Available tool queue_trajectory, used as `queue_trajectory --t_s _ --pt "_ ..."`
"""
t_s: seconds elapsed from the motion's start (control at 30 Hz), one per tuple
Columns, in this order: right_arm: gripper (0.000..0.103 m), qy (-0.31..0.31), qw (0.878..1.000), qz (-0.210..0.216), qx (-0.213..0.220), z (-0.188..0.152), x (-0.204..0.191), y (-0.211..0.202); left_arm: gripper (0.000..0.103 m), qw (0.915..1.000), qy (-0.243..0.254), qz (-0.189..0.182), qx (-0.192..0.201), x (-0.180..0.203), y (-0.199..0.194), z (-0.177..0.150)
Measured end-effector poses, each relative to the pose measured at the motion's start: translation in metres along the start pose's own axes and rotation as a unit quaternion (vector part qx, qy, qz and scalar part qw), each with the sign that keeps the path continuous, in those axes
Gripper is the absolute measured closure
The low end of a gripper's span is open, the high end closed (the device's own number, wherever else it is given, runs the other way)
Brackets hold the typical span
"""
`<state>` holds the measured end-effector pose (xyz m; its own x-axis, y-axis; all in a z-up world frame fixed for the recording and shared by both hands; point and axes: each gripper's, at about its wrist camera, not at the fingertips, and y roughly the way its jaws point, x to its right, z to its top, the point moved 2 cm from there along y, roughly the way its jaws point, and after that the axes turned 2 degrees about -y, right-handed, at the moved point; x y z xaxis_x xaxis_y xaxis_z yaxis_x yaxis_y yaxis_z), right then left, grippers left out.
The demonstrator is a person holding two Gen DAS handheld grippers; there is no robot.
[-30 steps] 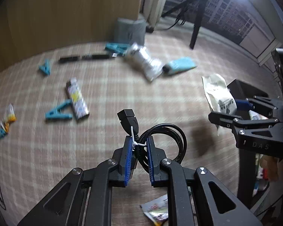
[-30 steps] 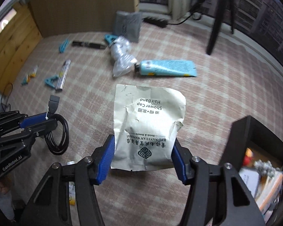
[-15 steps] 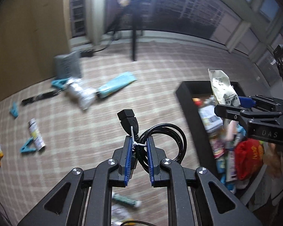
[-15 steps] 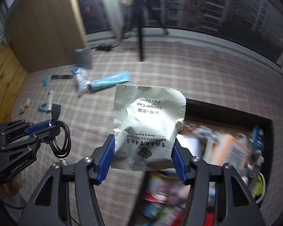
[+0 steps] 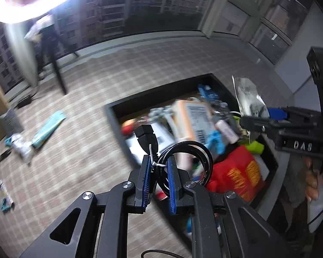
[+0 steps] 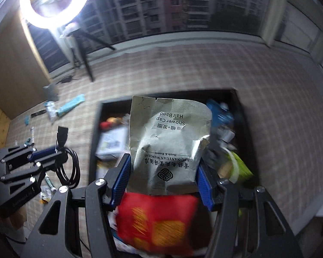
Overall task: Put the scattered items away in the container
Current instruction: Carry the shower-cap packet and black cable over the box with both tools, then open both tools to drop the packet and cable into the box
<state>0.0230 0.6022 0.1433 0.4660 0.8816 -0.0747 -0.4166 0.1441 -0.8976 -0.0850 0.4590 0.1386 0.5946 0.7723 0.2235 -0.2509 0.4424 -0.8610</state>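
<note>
My left gripper is shut on a coiled black USB cable and holds it over the left edge of the black container. It also shows in the right wrist view. My right gripper is shut on a crumpled white shower cap packet above the container, which is full of items, a red packet among them. The right gripper shows in the left wrist view with the packet.
A blue tube, a clear bag, a grey pouch and small items lie on the checked floor far left. A ring light on a tripod stands by the window. A cable loop lies below.
Both grippers have swung right from the scattered items to over the container, still holding the cable and the packet. The container now fills the middle of both views.
</note>
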Motion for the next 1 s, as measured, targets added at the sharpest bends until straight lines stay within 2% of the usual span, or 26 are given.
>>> queue_trajectory --t_s 0.27,0.33,0.37,0.4,0.47,0.73,1.0 --pt "0.047 0.052 0.998 -0.031 -0.012 -0.038 0.056 -0.009 0.089 0.9993 0.032 -0.02 -0.005 0.045 0.014 0.014" --pt "0.046 0.059 0.998 -0.031 -0.014 -0.043 0.063 -0.011 0.088 0.9988 0.031 -0.036 -0.007 0.053 0.016 0.017" --pt "0.043 0.061 0.998 -0.025 -0.013 -0.045 0.066 -0.011 0.081 0.9987 0.03 -0.041 -0.006 0.055 0.016 0.017" --pt "0.04 0.064 0.998 -0.02 -0.012 -0.047 0.067 -0.012 0.067 0.9987 0.03 -0.042 -0.003 0.057 0.015 0.017" --pt "0.037 0.071 0.997 -0.017 -0.015 -0.047 0.069 -0.012 0.056 0.9988 0.031 -0.038 0.006 0.058 0.011 0.018" --pt "0.035 0.062 0.998 -0.025 -0.022 -0.042 0.061 -0.009 0.055 0.9992 0.024 -0.032 0.008 0.044 0.001 0.019" --pt "0.033 0.061 0.998 -0.006 -0.027 -0.04 0.06 -0.002 0.055 0.9992 0.022 -0.034 0.008 0.039 -0.001 0.019"
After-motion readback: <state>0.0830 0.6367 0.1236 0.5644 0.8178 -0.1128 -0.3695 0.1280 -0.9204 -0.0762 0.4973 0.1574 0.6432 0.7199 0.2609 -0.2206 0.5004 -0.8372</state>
